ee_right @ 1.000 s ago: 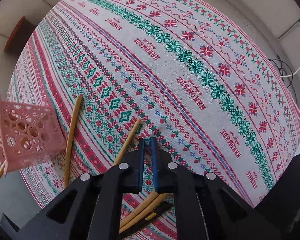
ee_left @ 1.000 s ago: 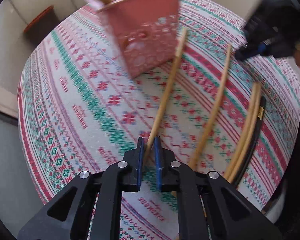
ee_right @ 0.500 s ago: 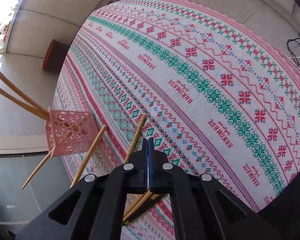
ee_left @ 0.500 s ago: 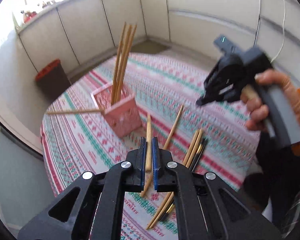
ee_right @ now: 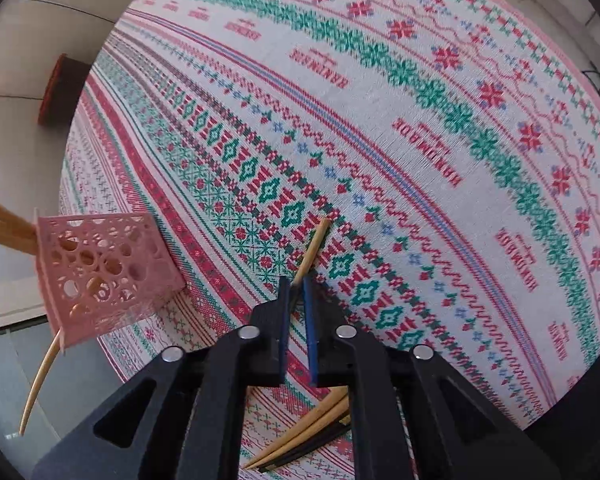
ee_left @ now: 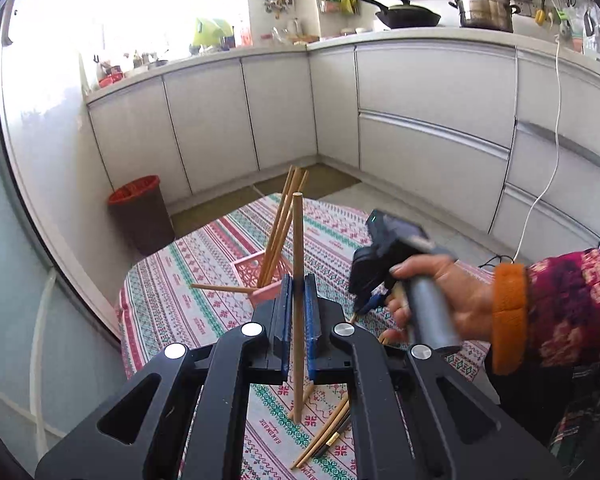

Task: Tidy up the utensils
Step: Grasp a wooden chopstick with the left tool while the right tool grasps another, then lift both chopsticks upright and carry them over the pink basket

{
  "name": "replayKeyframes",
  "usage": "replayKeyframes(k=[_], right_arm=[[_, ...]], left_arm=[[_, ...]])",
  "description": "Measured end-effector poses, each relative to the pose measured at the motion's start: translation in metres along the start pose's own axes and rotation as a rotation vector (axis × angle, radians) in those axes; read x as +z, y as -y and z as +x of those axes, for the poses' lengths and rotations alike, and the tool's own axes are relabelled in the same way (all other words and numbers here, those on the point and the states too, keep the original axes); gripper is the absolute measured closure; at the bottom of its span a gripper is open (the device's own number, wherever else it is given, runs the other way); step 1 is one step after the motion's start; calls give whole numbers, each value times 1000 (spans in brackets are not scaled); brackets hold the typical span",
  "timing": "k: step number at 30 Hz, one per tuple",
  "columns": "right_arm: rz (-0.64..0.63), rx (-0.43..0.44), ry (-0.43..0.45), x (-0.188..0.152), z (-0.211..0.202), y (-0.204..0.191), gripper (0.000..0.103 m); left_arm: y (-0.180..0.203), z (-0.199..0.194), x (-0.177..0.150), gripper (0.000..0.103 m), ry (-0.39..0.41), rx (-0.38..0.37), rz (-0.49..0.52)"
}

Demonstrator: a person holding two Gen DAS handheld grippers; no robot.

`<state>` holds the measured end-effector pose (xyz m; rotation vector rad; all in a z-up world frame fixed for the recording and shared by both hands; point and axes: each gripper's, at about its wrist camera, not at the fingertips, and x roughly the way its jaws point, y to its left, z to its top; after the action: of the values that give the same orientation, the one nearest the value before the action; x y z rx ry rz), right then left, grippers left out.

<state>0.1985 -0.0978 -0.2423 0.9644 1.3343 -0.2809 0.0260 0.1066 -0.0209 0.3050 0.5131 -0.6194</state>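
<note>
One wooden chopstick (ee_left: 298,280) is squeezed upright by the left gripper (ee_left: 298,320). The right gripper (ee_right: 296,320) has just been opened a little, with a lying chopstick (ee_right: 311,250) between its jaws. Farther off, more sticks stand in the pink basket (ee_right: 100,272) on the patterned tablecloth (ee_right: 420,160).

Home kitchen: white cabinets (ee_left: 428,92), wok (ee_left: 408,16), steel pot (ee_left: 484,8) on counter, bin (ee_left: 140,216), patterned tablecloth (ee_right: 380,120).
</note>
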Motion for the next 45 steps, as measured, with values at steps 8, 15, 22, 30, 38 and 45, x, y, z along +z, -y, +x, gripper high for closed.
replayKeyframes(k=[8, 15, 22, 30, 38, 45], right_arm=[[152, -17, -33, 29, 16, -12, 96], [68, 127, 9, 23, 5, 6, 98], [-67, 216, 77, 9, -41, 8, 97], [-305, 262, 256, -39, -120, -3, 98], [-488, 302, 386, -83, -205, 8, 97], [-558, 372, 479, -92, -280, -9, 97]], left_arm=[[-8, -5, 0, 98, 16, 13, -27], [-11, -10, 2, 98, 31, 27, -52], [-14, -12, 4, 98, 53, 28, -70], [-26, -26, 17, 98, 146, 13, -159], [-23, -26, 37, 98, 170, 3, -200], [-30, -21, 67, 98, 186, 49, -238]])
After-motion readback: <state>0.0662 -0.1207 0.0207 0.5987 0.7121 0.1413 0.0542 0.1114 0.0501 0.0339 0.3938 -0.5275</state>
